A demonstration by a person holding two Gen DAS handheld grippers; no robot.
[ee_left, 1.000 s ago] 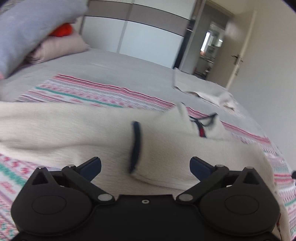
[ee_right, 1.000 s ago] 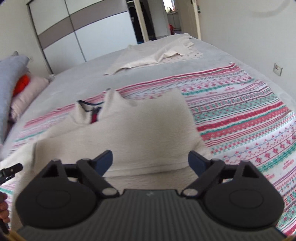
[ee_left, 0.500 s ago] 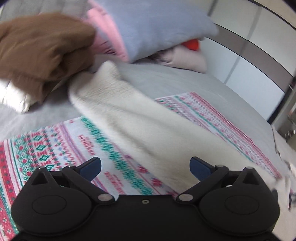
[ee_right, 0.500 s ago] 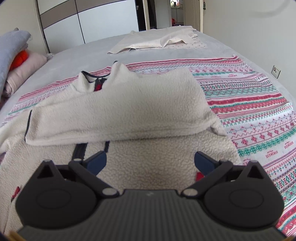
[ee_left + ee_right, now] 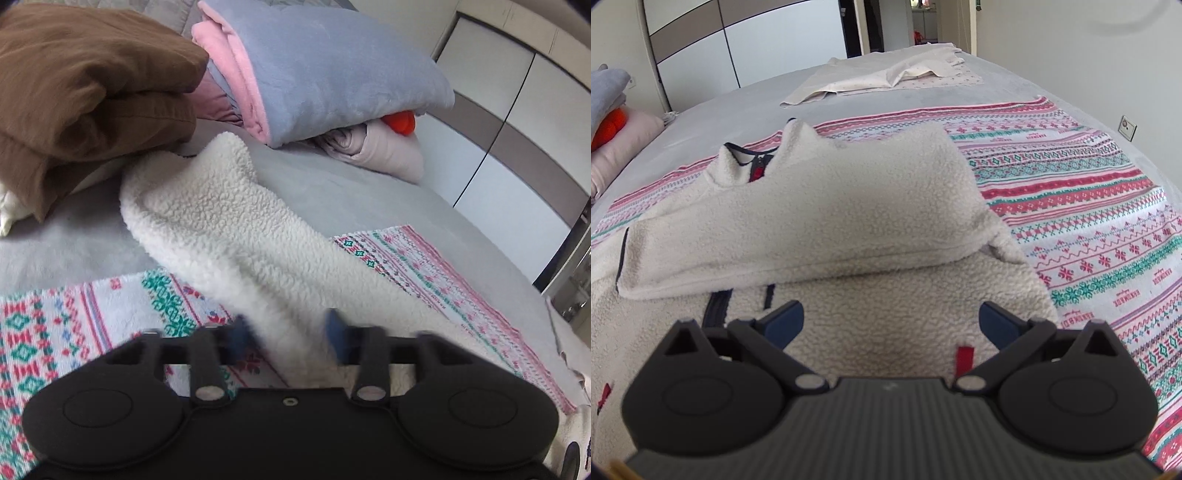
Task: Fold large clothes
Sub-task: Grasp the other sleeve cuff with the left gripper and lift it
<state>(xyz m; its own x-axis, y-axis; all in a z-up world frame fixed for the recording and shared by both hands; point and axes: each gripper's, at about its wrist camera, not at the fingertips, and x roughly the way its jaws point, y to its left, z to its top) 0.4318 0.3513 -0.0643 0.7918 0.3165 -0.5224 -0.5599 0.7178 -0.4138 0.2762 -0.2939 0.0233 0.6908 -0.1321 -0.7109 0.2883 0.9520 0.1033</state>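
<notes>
A cream fleece jacket (image 5: 812,206) with a dark-trimmed collar (image 5: 746,162) lies on a patterned blanket (image 5: 1071,206). One sleeve is folded across its chest. My right gripper (image 5: 890,319) hovers open just above the jacket's lower body, nothing between its fingers. In the left wrist view the other fleece sleeve (image 5: 221,221) stretches away toward the pillows. My left gripper (image 5: 287,332) is closing on this sleeve near its base, with the fleece filling the gap between the blurred blue pads.
A brown folded cloth (image 5: 74,85) and a grey-and-pink blanket stack (image 5: 332,70) sit just beyond the sleeve's end. A cream sheet (image 5: 886,77) lies at the far end of the grey bed. A wardrobe (image 5: 757,48) and a wall bound the bed.
The left gripper swung left from the jacket's chest to the outstretched sleeve, dropped lower, and its jaws went from wide to closing on the fleece. The right gripper sank slightly toward the jacket.
</notes>
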